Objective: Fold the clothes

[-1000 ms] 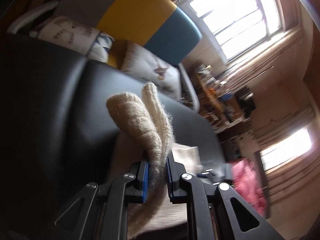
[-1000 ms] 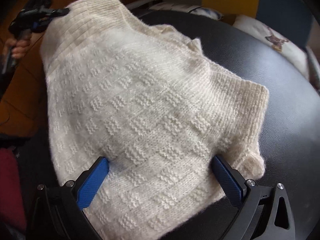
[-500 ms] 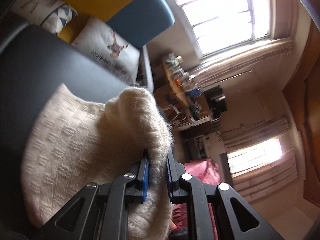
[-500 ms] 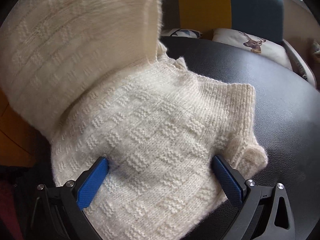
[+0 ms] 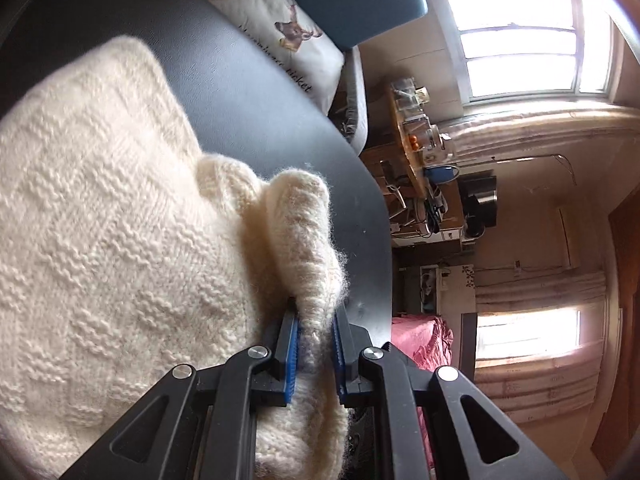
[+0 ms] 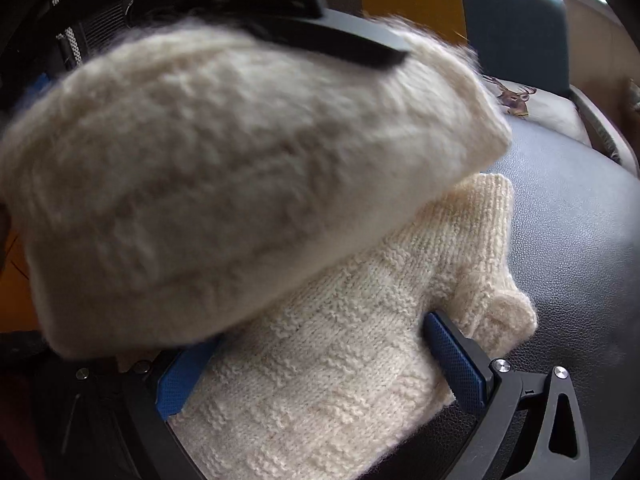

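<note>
Left gripper (image 5: 314, 344) clamped on sweater (image 5: 120, 208) hem, folded half over the lower half on black table (image 5: 248, 80). Right gripper (image 6: 320, 364) jaws wide apart, resting on sweater. Lay hem flush with lower edge, then release.

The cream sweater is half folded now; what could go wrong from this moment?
1. The left gripper pinches only a fuzzy edge of the cream sweater; it may slip out before the fold lands.
2. The right gripper is open and only rests on the lower layer, so that layer could shift on the smooth black table.
3. The sleeve sticks out and may stay bunched.
</note>
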The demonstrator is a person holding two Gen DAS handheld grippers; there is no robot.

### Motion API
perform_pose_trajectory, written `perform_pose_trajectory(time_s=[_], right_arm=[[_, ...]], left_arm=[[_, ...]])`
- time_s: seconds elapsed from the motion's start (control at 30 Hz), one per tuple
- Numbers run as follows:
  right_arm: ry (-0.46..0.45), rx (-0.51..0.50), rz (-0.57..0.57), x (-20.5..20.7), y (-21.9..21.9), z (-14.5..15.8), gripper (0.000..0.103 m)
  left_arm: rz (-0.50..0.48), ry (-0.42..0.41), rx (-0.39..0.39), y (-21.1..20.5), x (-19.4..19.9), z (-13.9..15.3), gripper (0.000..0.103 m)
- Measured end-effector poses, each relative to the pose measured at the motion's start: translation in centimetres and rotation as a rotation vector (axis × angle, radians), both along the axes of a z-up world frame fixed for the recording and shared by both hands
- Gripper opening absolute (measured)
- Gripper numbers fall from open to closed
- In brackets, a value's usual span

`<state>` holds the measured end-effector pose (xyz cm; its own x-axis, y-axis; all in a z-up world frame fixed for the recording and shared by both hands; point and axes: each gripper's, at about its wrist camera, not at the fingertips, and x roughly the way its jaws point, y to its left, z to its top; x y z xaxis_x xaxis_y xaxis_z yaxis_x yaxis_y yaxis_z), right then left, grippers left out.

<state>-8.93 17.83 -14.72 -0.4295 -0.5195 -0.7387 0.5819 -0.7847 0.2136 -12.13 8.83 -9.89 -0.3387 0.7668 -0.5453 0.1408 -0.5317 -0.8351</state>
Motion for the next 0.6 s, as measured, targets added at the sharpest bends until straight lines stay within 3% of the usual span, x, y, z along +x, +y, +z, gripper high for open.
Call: perform_pose_trajectory(time_s=[0.2, 0.3, 0.4, 0.47, 0.6], right_arm=[[0.042, 0.084, 0.015, 1.1, -0.6, 0.6, 0.103], [0.053, 0.121, 0.019, 2.6, -0.1, 1.5, 0.103], [0.028, 0.157, 0.014, 4.7, 1.3, 2.0, 0.103], [-0.004, 0.167, 0.012, 6.3, 2.4, 2.3, 0.103], [-0.013, 0.161, 0.023, 9.5, 4.1, 4.4, 0.103]], left_arm=[[-0.086, -0.068, 0.203, 0.2, 0.5, 0.6, 0.017], [-0.159, 0.025, 0.223, -0.9, 1.5, 4.0, 0.020], [-0.129, 0.148, 0.128, -4.9, 2.2, 6.6, 0.021], [-0.066, 0.222, 0.001, -8.2, 2.0, 7.4, 0.021], [0.059, 0.253, -0.250, -13.8, 2.5, 5.5, 0.021]])
